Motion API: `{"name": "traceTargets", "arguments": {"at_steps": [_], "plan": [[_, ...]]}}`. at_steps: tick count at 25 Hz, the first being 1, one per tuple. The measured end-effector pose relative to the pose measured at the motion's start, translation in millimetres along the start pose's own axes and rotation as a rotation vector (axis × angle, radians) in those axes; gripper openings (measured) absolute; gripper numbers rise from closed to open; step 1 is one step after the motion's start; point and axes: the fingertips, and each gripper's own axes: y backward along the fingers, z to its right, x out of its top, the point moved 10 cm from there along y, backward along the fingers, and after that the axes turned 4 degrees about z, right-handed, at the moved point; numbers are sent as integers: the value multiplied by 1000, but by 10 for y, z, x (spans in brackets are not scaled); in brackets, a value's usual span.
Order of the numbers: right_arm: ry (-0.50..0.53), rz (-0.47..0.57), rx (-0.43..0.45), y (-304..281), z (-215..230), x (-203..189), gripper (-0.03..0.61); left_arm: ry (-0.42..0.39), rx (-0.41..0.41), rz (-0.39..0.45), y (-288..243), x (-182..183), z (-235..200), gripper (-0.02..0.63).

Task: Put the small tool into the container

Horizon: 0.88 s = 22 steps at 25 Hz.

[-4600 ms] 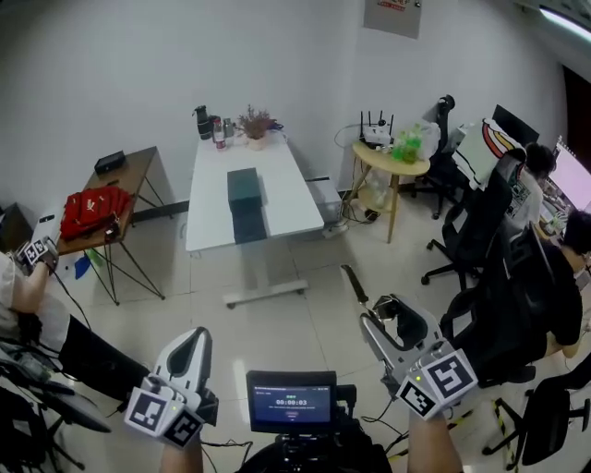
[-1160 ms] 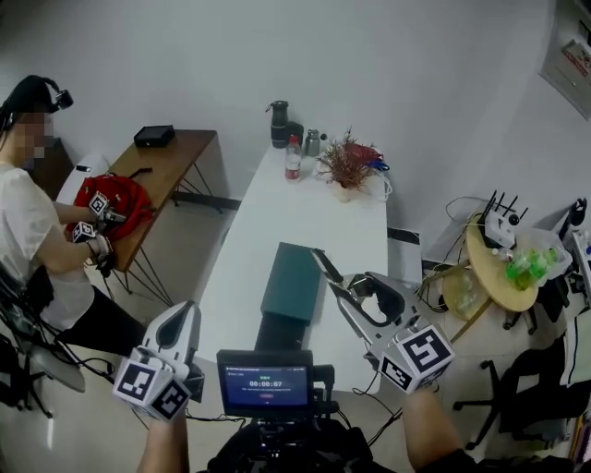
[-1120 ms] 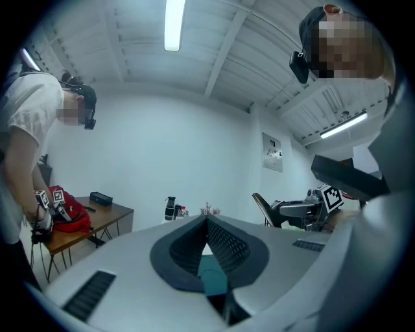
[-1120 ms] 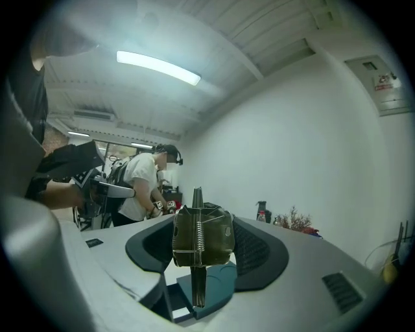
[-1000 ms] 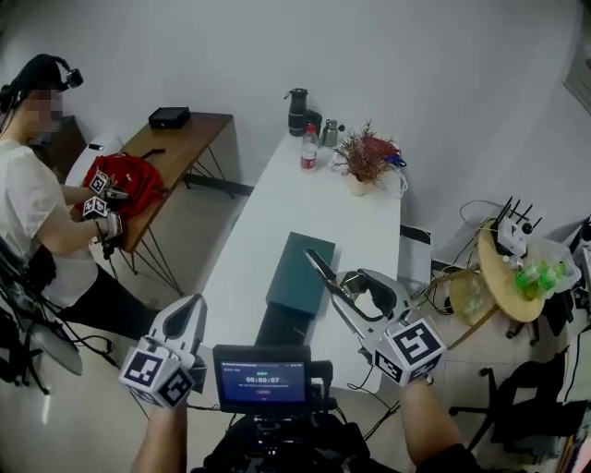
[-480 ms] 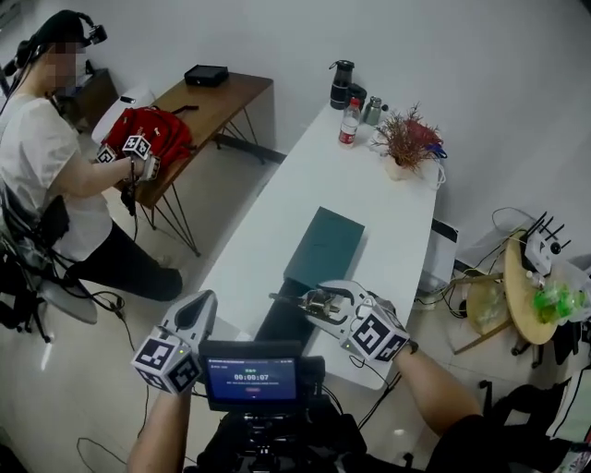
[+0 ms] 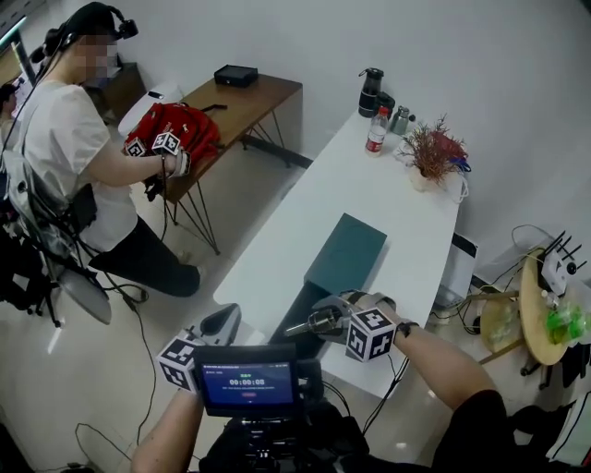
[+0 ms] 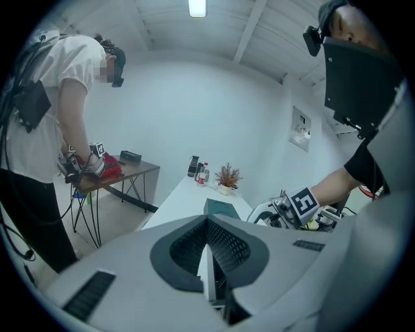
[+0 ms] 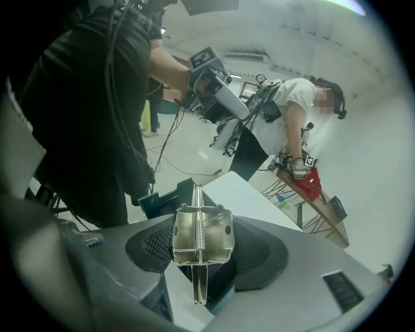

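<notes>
Office room: white wall (image 7: 517, 92), pale tiled floor (image 7: 120, 369).
A long white table (image 7: 342, 199) stood end-on to the wall, with a potted plant (image 7: 432, 152) and bottles (image 7: 376, 134) at its far end. A wooden side table (image 7: 249, 97) on thin black legs stood to its left and a round light-wood table (image 7: 529, 305) to its right. A strip light (image 8: 197, 6) was lit in the white ceiling.

The small screen (image 7: 247, 383) at 6 o'clock in the head view shows a white timer line that begins 00:00; its last digits are too blurred to read. The two marker cubes (image 7: 371, 334) (image 7: 181, 362) at 5 and 7 o'clock carry only black-and-white square patterns. The wall plate (image 8: 300, 130) at 2 o'clock in the left gripper view is too small to read.
</notes>
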Motion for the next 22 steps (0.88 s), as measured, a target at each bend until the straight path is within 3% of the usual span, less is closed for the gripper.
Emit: {"name": "traceTargets", "arguments": {"at_steps": [22], "plan": [[277, -121, 314, -647, 119, -3, 250, 19, 41, 1, -129, -331, -462, 12]]}}
